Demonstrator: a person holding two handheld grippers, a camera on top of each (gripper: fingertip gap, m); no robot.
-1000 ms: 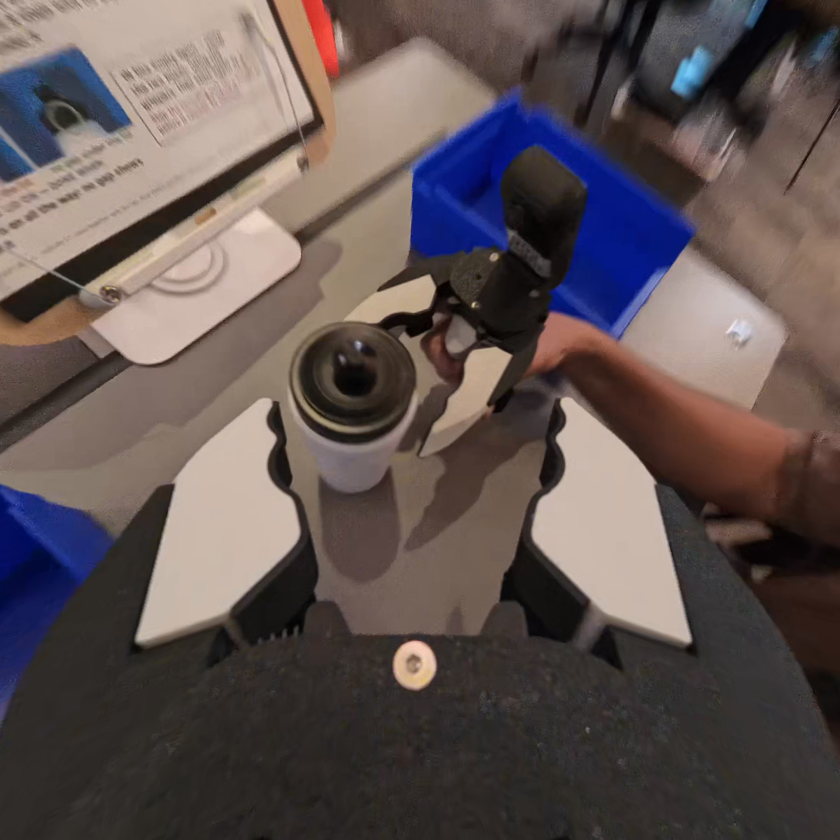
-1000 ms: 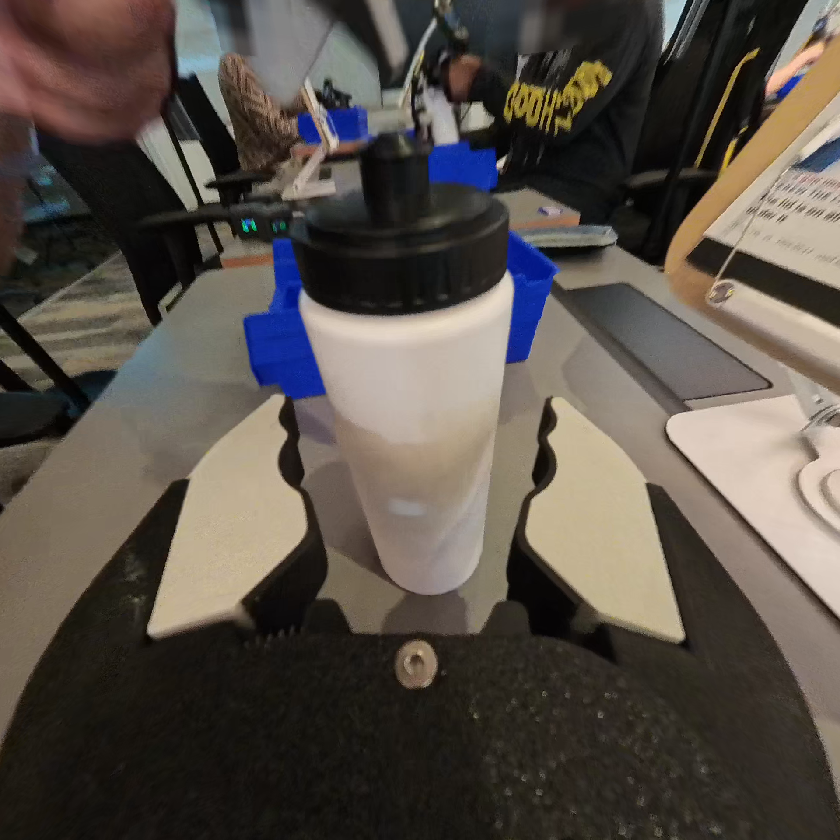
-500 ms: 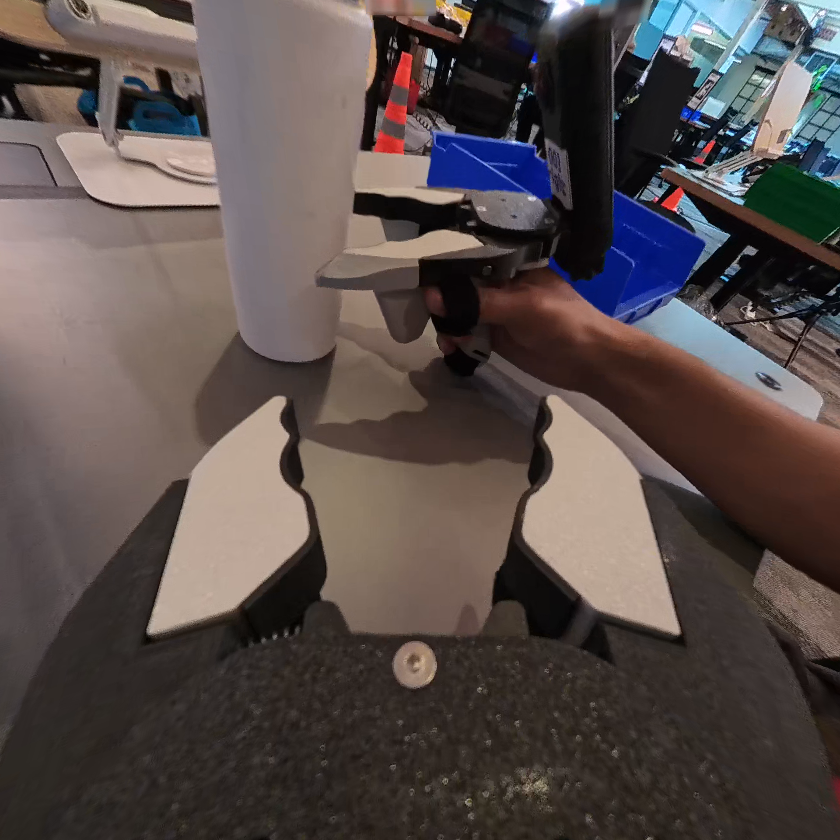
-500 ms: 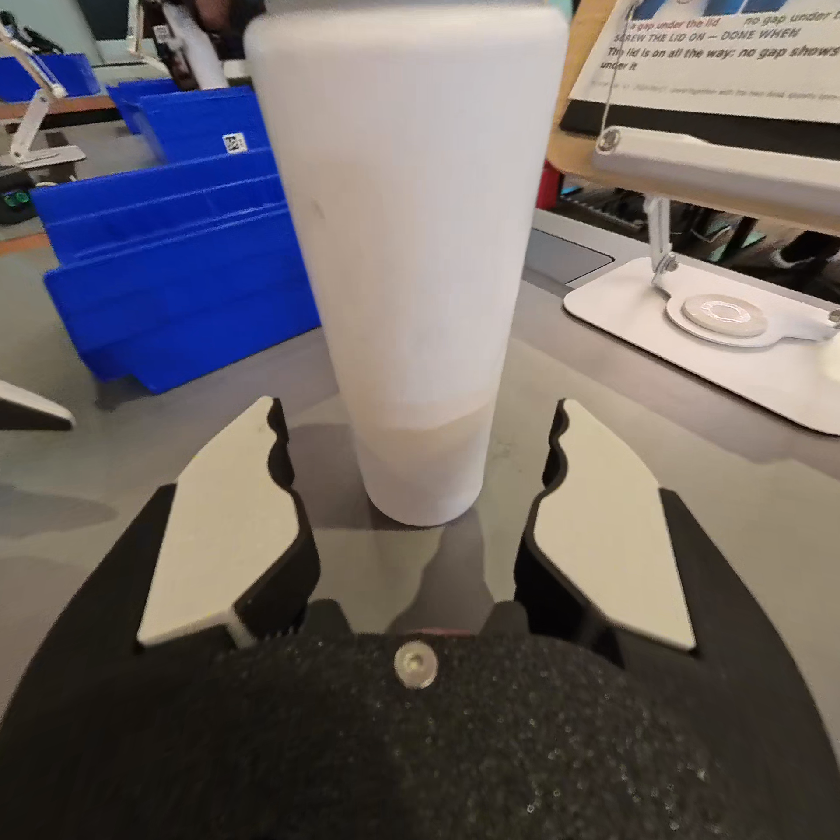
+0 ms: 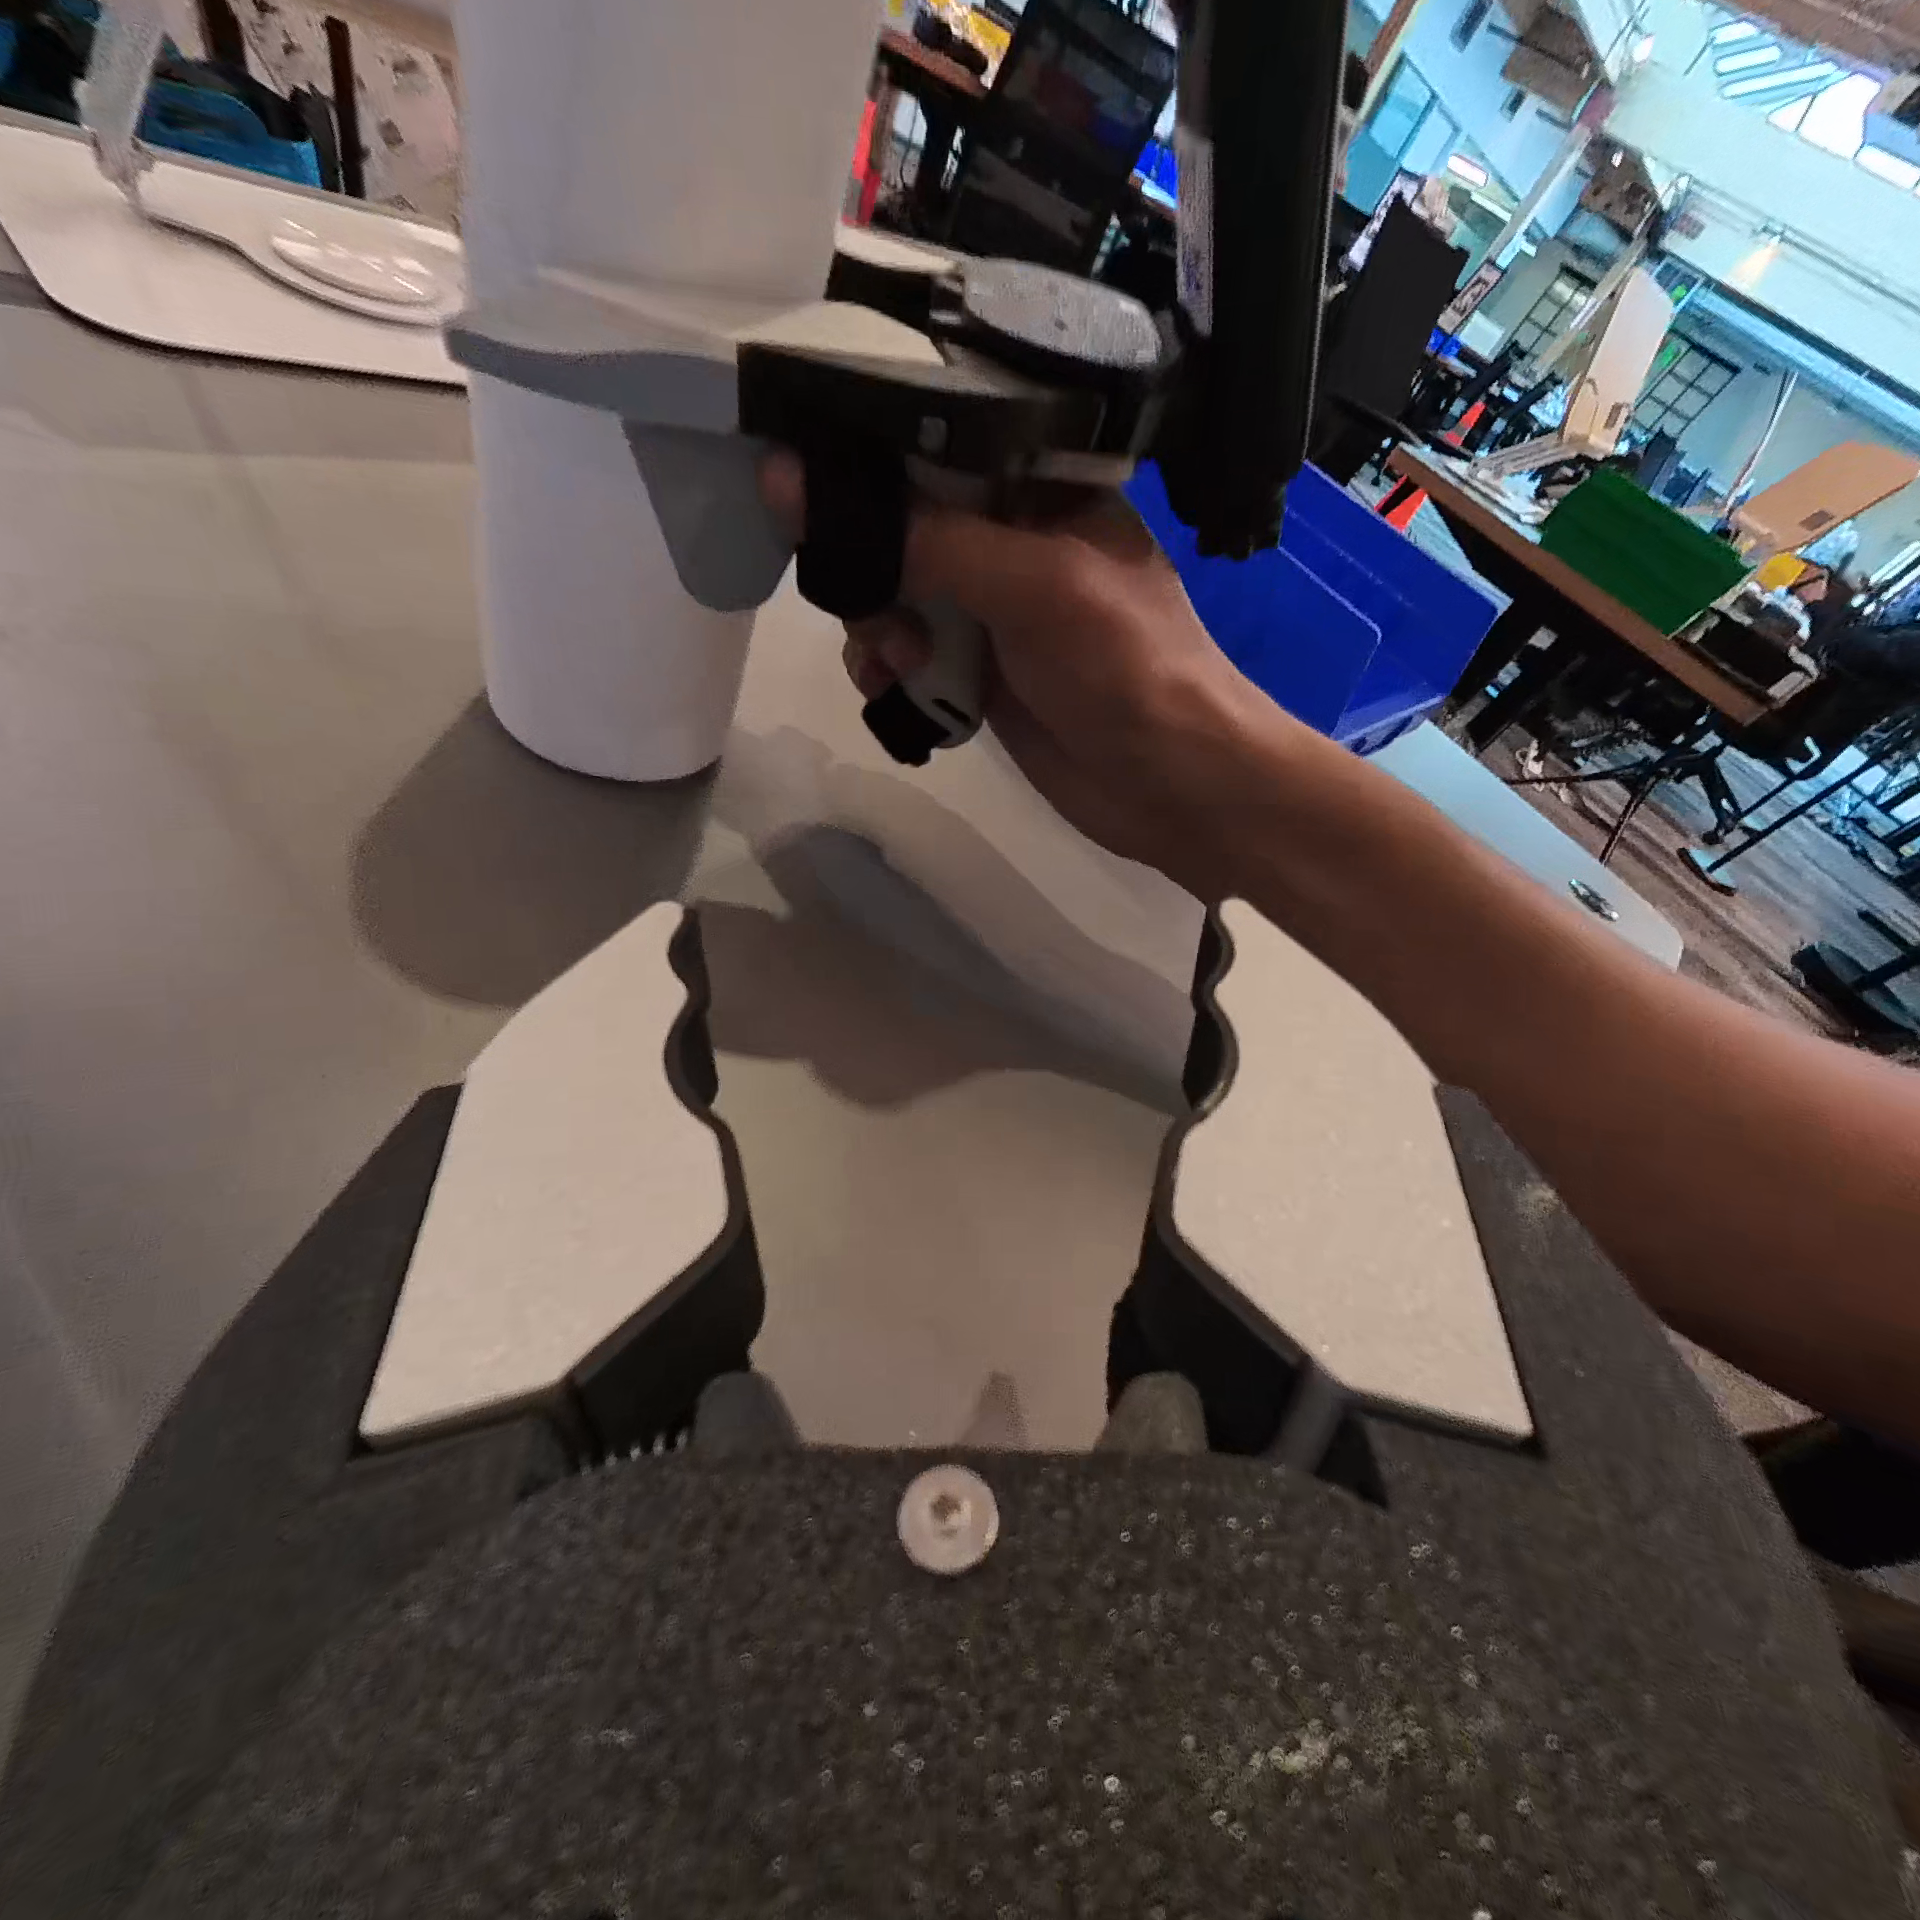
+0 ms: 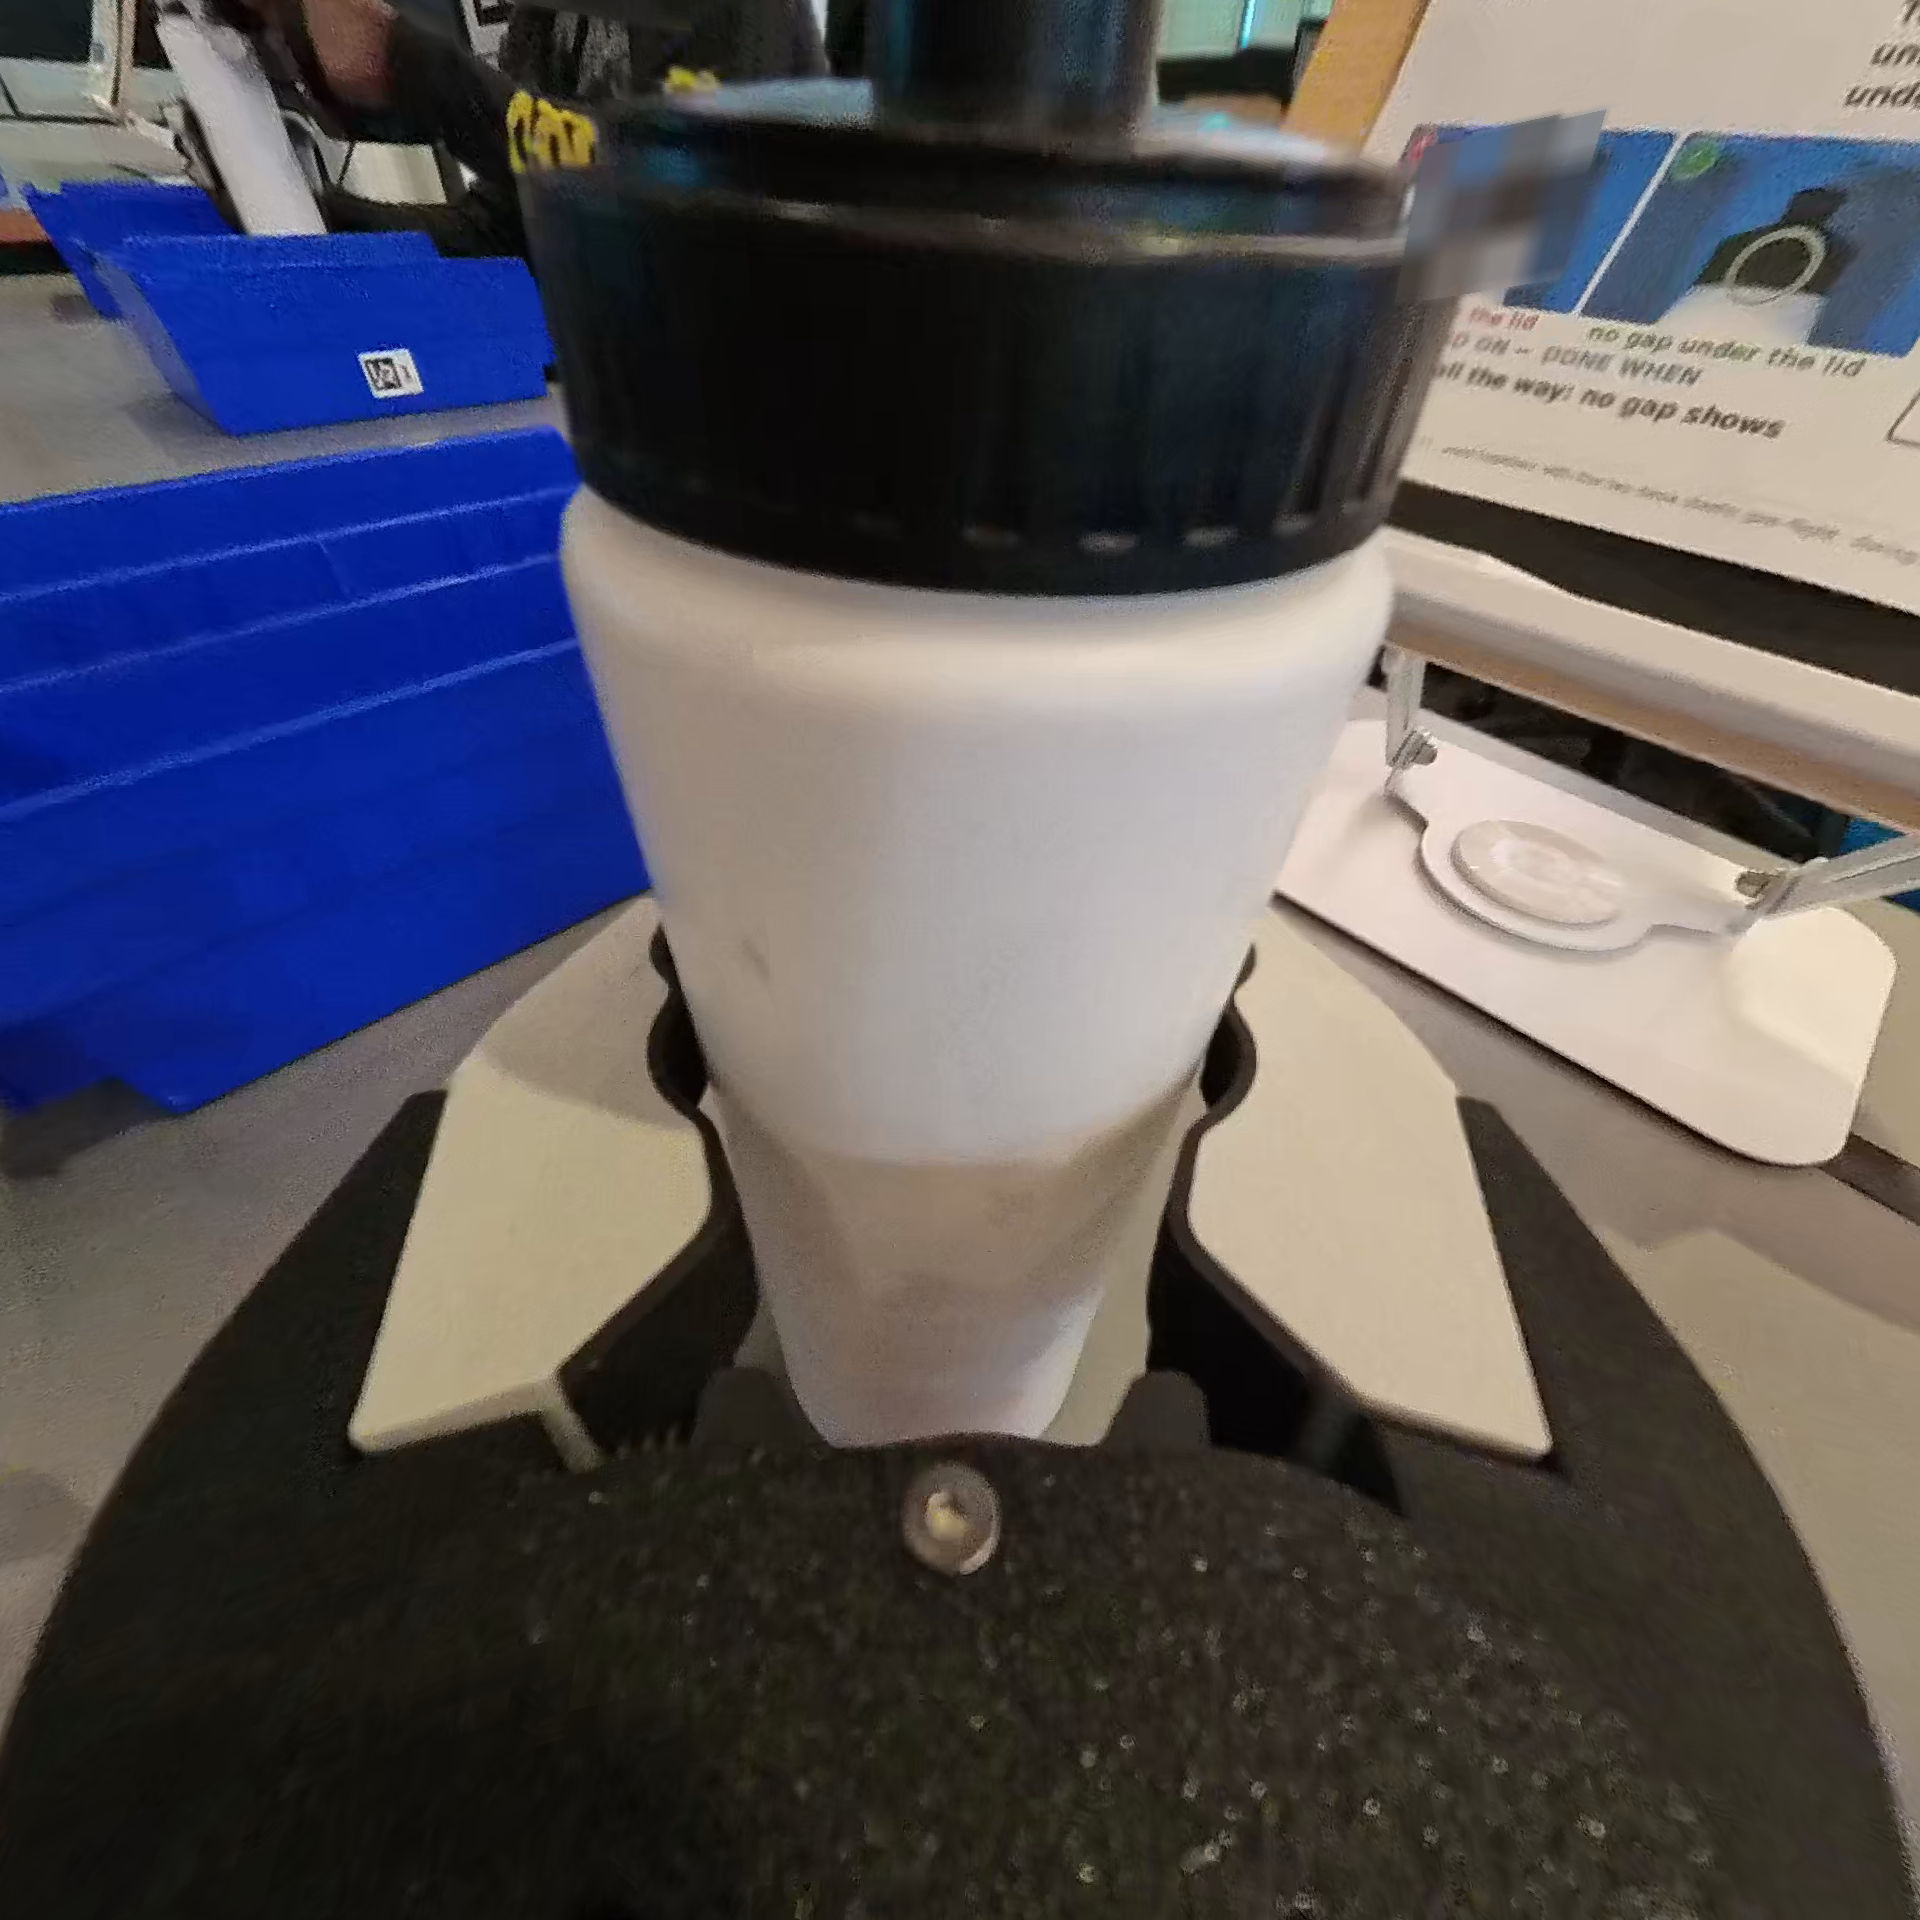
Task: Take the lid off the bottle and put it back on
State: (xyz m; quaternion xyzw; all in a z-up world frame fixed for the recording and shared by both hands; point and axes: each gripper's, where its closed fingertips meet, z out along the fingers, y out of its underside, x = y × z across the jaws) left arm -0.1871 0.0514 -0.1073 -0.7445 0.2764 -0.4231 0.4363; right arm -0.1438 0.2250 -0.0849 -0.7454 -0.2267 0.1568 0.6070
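A grey desk carries blue bins at nine o'clock of the white bottle, black lid on. The right hand-held gripper flanks the bottle; blur hides contact. The left hand-held gripper gapes bare. The bottle's top is cropped.

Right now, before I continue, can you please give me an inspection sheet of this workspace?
Surface: grey table, bare apart from the items below.
Job's things: white bottle upright, black lid on it.
Clutter: blue bins; instruction board on a white stand base.
Grippers: left tool open, empty, over the table; right tool has a finger on each side of the bottle, contact unclear because of blur; a hand holds it.
Cables: nothing seen.
Surroundings: other work tables, a green bin.
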